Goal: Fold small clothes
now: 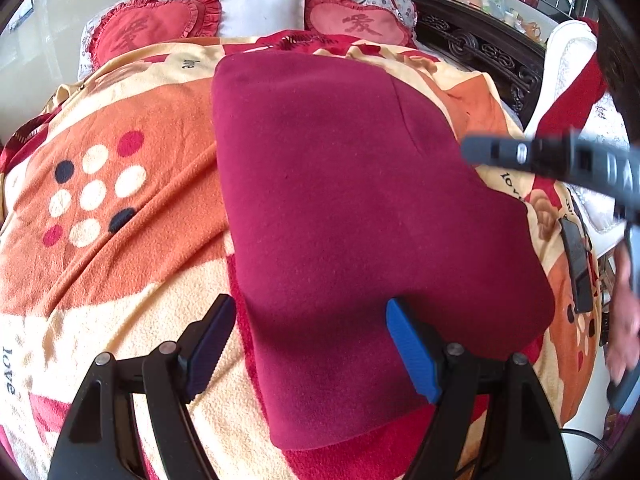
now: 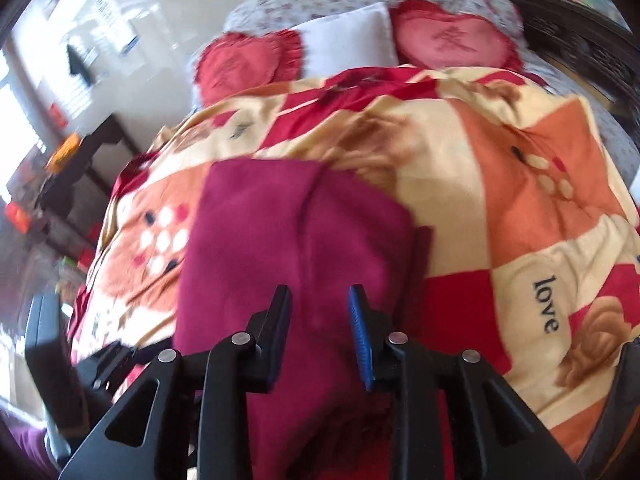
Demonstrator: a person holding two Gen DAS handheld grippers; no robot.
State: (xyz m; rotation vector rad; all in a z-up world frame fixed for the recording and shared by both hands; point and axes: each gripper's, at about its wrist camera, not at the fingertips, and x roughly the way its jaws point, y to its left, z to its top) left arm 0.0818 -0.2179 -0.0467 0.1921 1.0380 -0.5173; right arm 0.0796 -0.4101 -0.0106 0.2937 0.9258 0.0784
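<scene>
A dark red fleece garment [image 1: 360,216] lies flat and folded on a bed blanket [image 1: 112,208]. In the left wrist view my left gripper [image 1: 312,344] is open, its fingers spread above the garment's near left edge, holding nothing. My right gripper shows in that view as a black finger [image 1: 560,160] coming in from the right, over the garment's right edge. In the right wrist view my right gripper [image 2: 320,336] is open and empty above the same garment [image 2: 288,240]. That view is blurred.
The orange, cream and red blanket [image 2: 500,184] covers the bed. Two red heart cushions [image 1: 152,32] and a white pillow [image 1: 260,12] lie at the far end. A dark carved bed frame [image 1: 480,48] runs along the right. A dark table [image 2: 80,168] stands left of the bed.
</scene>
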